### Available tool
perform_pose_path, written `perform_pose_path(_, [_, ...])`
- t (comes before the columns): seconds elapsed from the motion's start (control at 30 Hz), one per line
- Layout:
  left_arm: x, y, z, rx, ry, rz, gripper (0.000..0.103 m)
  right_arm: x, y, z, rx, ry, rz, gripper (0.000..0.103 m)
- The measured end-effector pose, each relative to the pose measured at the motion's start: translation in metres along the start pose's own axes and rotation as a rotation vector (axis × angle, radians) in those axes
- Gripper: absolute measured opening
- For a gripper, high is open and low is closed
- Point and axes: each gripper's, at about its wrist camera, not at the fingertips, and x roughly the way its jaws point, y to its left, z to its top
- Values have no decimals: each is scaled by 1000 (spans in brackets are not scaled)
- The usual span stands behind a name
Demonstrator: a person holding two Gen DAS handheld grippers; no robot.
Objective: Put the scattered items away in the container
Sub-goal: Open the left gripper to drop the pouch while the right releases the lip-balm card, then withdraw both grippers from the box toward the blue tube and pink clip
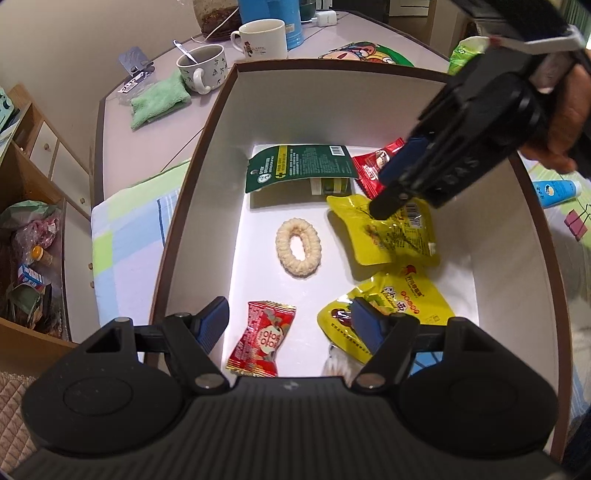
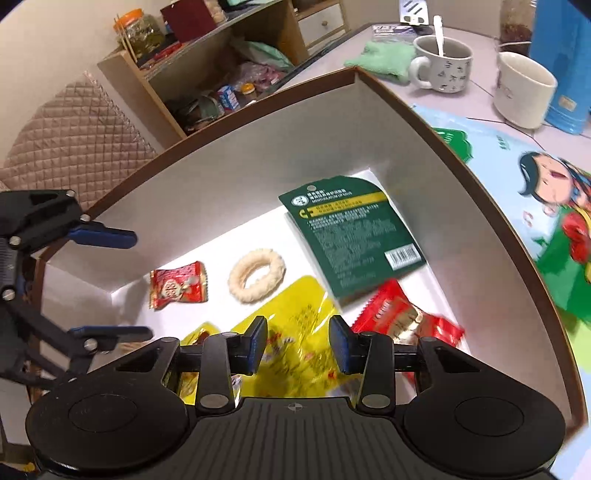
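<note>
A white box with a brown rim (image 1: 332,67) (image 2: 240,166) holds several items. These are a green card pack (image 1: 299,166) (image 2: 354,236), a cream ring-shaped hair tie (image 1: 297,247) (image 2: 256,275), a red candy (image 1: 264,338) (image 2: 177,286), a red packet (image 1: 373,166) (image 2: 402,317) and two yellow pouches (image 1: 391,236) (image 1: 406,306). My left gripper (image 1: 290,325) (image 2: 118,284) hangs open over the box's near end, above the red candy. My right gripper (image 2: 298,343) (image 1: 384,192) is open, reaching into the box just over the far yellow pouch (image 2: 295,317), with nothing between its fingers.
Outside the box on the right lie a blue tube (image 1: 557,190) and a pink binder clip (image 1: 576,223). Behind the box stand two mugs (image 1: 205,68) (image 1: 264,38), a green cloth (image 1: 159,98), a blue flask (image 1: 275,18) and a cartoon mat (image 2: 546,206). A wooden shelf (image 2: 207,74) stands left.
</note>
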Motion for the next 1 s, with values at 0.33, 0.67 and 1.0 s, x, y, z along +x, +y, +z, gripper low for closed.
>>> perform_pose_path(0.33, [-21,-14,0,-84,-24,52,89,-44,23,-32,9,-94,-90,84])
perform_pose_path(0.67, [-56,-34,-9,-109,-58,91,91,-66,46,-60,-2,-136,-157,85])
perform_pose_path(1.0, [-91,-55,-22,-119,-89,149,92,-98,76,-84,-48,-208,-178,103])
